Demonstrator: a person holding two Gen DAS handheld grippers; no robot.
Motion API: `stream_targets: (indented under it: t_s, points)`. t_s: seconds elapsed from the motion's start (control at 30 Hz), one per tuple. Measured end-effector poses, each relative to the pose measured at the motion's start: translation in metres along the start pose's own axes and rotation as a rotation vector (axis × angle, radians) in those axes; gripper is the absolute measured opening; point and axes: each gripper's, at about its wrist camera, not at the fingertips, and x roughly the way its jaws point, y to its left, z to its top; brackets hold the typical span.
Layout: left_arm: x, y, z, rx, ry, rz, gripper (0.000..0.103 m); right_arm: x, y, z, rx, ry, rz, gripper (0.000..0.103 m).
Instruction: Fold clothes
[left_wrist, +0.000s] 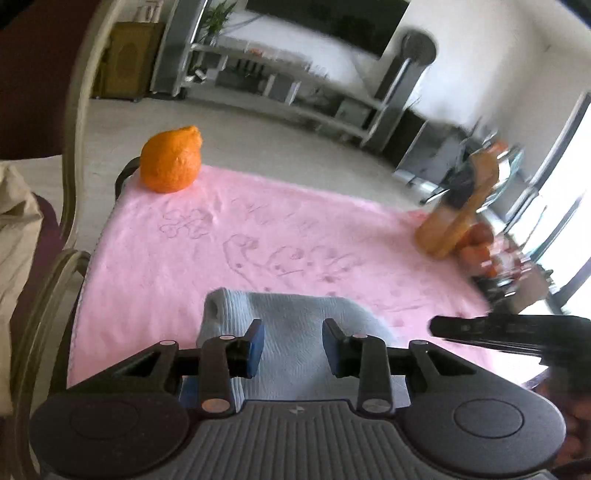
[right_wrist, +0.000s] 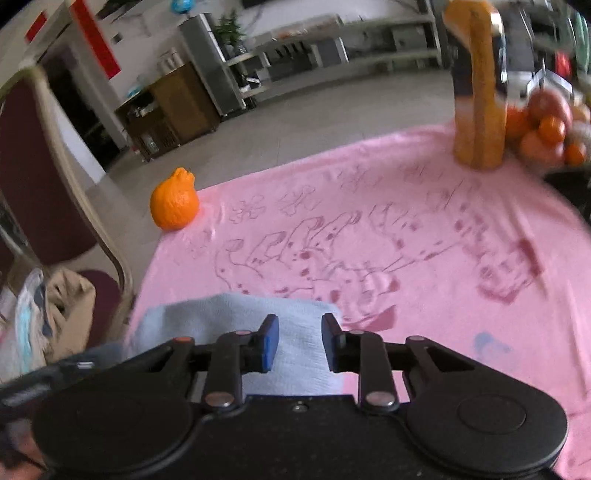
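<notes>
A: Nearest the lens, the left gripper (left_wrist: 291, 345) hangs with jaws parted and nothing between them, right over the pale blue ribbed knit garment (left_wrist: 295, 332). Why?

B: Probably to reach its edge. The right gripper (right_wrist: 300, 343) hovers likewise, spread and empty. The garment lies bunched at the near edge of the pink patterned blanket (right_wrist: 369, 236).

A: And the knobbly orange citrus fruit (left_wrist: 171, 159)?

B: It sits on a far corner, perhaps weighting it.
</notes>
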Motion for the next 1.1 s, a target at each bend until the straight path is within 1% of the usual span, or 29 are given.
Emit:
stream_targets:
  t_s: [0.03,0.1,0.13,0.17,0.27,0.3,0.4,0.5,0.57,0.63,0.73,0.8,0.9,0.97,1.03,1.1]
  points:
    - [0.013,0.001,0.002,0.007,0.010,0.043,0.028,0.008,0.001,0.001,0.010,-0.002,0.003,0.026]
    - [0.033,0.006,0.001,0.010,0.025,0.134,0.017,0.026,0.005,0.000,0.025,-0.004,0.008,0.026]
    - [0.041,0.011,-0.001,-0.003,0.039,0.161,0.011,0.035,0.006,-0.001,0.034,-0.005,0.010,0.026]
    - [0.047,0.016,-0.002,-0.022,0.054,0.175,0.011,0.044,0.009,-0.002,0.031,-0.005,0.001,0.026]
    - [0.066,0.025,-0.003,-0.055,0.114,0.218,0.010,0.075,0.013,-0.008,0.006,0.011,-0.070,0.023]
    - [0.071,0.029,-0.003,-0.068,0.127,0.222,0.011,0.083,0.014,-0.010,-0.012,0.017,-0.094,0.023]
    - [0.077,0.033,-0.002,-0.071,0.134,0.219,0.013,0.101,0.018,-0.014,-0.080,0.028,-0.155,0.021]
    - [0.073,0.034,-0.002,-0.068,0.130,0.211,0.013,0.108,0.017,-0.010,-0.093,0.053,-0.172,0.021]
    - [0.060,0.038,0.002,-0.100,0.119,0.187,0.012,0.090,0.011,-0.009,-0.075,0.044,-0.160,0.022]
    - [0.037,0.038,0.005,-0.100,0.081,0.180,0.012,0.068,0.004,-0.008,-0.053,0.029,-0.144,0.022]
    - [-0.006,0.031,0.001,-0.039,0.033,0.220,0.013,0.033,-0.006,-0.007,-0.021,0.006,-0.120,0.023]
    - [-0.035,0.029,-0.010,-0.036,0.010,0.198,0.014,0.011,-0.013,-0.007,0.001,-0.009,-0.104,0.024]
    - [-0.060,0.031,-0.031,-0.078,0.039,0.120,0.014,-0.029,-0.024,-0.017,0.010,0.002,-0.084,0.027]
    - [-0.072,0.032,-0.046,-0.102,0.064,0.076,0.014,-0.045,-0.025,-0.029,0.008,0.017,-0.072,0.029]
    - [-0.079,0.026,-0.063,-0.093,0.092,0.044,0.013,-0.057,-0.025,-0.043,0.007,0.036,-0.052,0.030]
    - [-0.085,0.017,-0.077,-0.068,0.108,0.012,0.013,-0.062,-0.020,-0.057,0.003,0.064,-0.012,0.030]
